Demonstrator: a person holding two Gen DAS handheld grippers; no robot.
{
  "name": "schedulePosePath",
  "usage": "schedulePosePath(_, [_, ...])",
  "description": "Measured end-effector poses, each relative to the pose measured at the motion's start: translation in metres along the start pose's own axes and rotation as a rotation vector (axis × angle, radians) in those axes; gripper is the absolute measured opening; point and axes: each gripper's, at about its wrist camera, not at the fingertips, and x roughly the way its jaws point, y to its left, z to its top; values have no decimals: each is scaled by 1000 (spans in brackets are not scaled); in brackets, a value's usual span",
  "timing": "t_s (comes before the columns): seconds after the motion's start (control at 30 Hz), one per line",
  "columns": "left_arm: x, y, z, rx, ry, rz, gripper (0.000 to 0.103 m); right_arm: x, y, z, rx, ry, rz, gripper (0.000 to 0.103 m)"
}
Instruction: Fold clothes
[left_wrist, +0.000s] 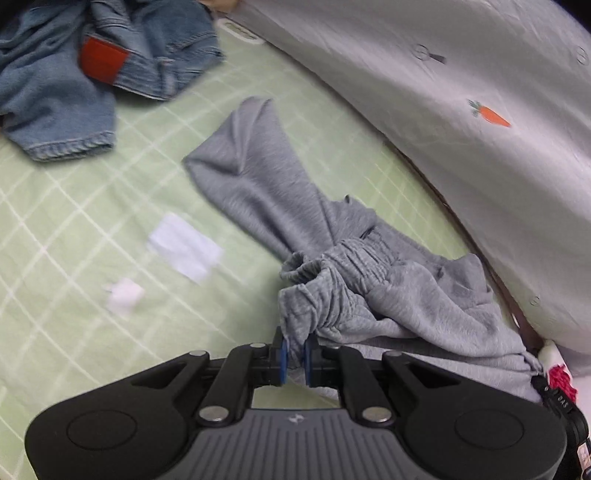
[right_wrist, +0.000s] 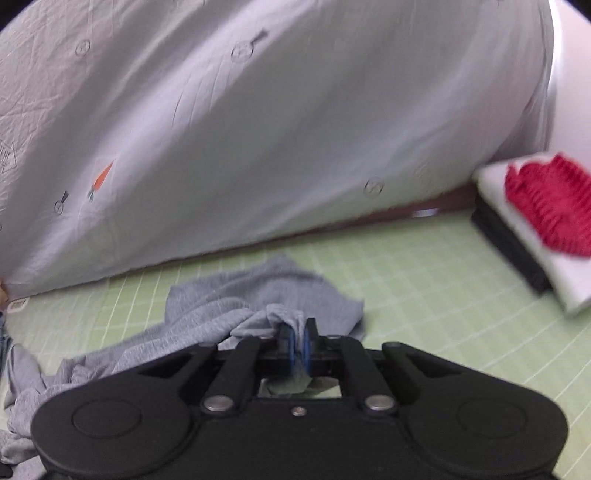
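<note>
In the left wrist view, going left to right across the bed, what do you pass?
Crumpled blue denim jeans → small white paper scraps → bunched grey jersey sweatpants, pinched by the left gripper → large pale grey duvet with a carrot print.

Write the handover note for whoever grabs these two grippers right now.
Left gripper: shut on the gathered elastic waistband of the grey knit sweatpants.
Right gripper: shut on another bunch of the same sweatpants.
Location: the sweatpants lie crumpled on the green checked bedsheet, one leg stretched away, beside the white carrot-print duvet. The blue denim jeans sit in a heap further off.
Done: both grips taken.
Left: spread the sweatpants flat, fold them, then the jeans.
</note>
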Motion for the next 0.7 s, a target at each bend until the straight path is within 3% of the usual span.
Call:
schedulePosePath(0.13, [7,-53,-22,83,25,-105,10,-35,-32,50,-62,-184,-56,5])
schedulePosePath(0.23, [-2,-71,-28,109,-12,-157,10,-62,-37,82,-78,-312,-40,5])
schedulePosePath(0.37, [-27,-62,-22,121,-124,-121,10,-75,-18,92,-100,-377,72,5])
schedulePosePath(0.47, [-42,-25,-6,72,-202,3,10,-55,17,74,-125,-260,221,9])
schedulePosePath(0.53, [-47,1,1,34,-218,70,10,-37,44,49,-162,-135,290,29])
schedulePosePath(0.57, [-49,13,3,18,-217,93,10,-31,54,35,-169,-84,305,40])
schedulePosePath(0.63, [-52,36,6,-12,-214,138,11,-22,61,10,-137,8,312,45])
schedulePosePath(0.7, [-56,59,9,-43,-212,183,11,-14,60,-14,-75,97,302,57])
